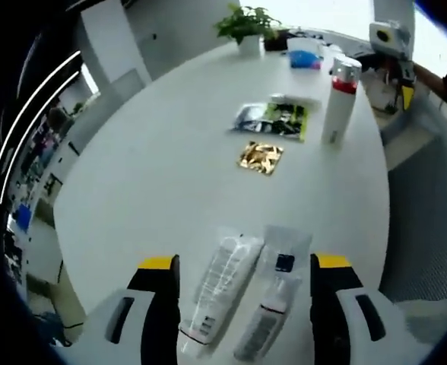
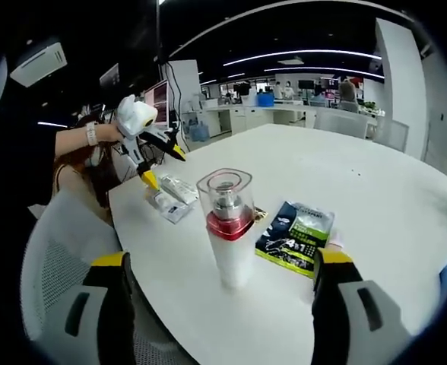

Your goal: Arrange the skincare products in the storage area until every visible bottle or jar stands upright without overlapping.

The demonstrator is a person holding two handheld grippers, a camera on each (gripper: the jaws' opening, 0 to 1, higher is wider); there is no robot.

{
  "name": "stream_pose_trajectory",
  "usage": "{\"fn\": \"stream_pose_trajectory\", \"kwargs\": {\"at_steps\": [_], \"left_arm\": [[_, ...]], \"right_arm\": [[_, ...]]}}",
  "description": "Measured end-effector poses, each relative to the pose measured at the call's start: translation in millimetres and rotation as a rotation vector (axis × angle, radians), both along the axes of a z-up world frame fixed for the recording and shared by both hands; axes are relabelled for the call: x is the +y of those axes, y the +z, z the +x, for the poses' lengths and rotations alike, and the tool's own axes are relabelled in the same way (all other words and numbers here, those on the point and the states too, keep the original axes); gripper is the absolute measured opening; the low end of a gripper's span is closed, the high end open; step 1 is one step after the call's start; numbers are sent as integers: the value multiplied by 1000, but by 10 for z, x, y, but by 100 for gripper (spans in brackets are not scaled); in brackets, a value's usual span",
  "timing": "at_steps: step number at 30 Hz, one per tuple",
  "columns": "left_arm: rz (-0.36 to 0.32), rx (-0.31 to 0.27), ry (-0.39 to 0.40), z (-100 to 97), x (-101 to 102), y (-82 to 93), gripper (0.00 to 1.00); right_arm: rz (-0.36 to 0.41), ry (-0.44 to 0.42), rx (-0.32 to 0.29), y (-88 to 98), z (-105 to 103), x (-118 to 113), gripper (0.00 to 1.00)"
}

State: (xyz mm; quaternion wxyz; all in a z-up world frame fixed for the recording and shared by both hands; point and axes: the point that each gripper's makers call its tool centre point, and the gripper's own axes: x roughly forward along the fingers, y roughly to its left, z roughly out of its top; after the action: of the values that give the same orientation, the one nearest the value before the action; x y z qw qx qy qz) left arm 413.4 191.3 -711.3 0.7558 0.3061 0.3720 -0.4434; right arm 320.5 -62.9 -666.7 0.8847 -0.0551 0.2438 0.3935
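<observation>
One bottle (image 2: 229,228) stands upright on the table (image 1: 170,167). Two tubes (image 1: 222,289) lie flat between the jaws of the left gripper (image 1: 245,293), which are spread wide. The right gripper (image 2: 220,304) is also wide, holding nothing. Both tubes remain to be stood up.

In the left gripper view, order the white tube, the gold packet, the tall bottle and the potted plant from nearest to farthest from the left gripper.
From the left gripper:
1. White tube, lying between the jaws.
2. Gold packet, mid-table.
3. Tall bottle, upright, to the right.
4. Potted plant, far edge.
</observation>
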Motion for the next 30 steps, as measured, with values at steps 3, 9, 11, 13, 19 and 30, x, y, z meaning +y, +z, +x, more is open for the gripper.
{"fn": "stream_pose_trajectory", "kwargs": {"at_steps": [3,9,11,13,19,30], "left_arm": [[20,20,-17,21,24,-64,54],[100,40,-68,58,104,-190,50],[127,40,-97,65,123,-220,47],[140,50,-112,81,132,-269,46],[213,76,-149,116,209,-400,42],[251,125,-155,145,235,-579,38]], "right_arm": [[9,-10,0,14,7,-11,99],[-17,-8,3,-30,4,-29,99],[-18,-7,7,-40,-2,-22,99],[-15,-6,9,-48,-5,-14,99],[-34,-8,19,-104,-7,-33,99],[-23,-19,33,-144,2,-41,99]]}}
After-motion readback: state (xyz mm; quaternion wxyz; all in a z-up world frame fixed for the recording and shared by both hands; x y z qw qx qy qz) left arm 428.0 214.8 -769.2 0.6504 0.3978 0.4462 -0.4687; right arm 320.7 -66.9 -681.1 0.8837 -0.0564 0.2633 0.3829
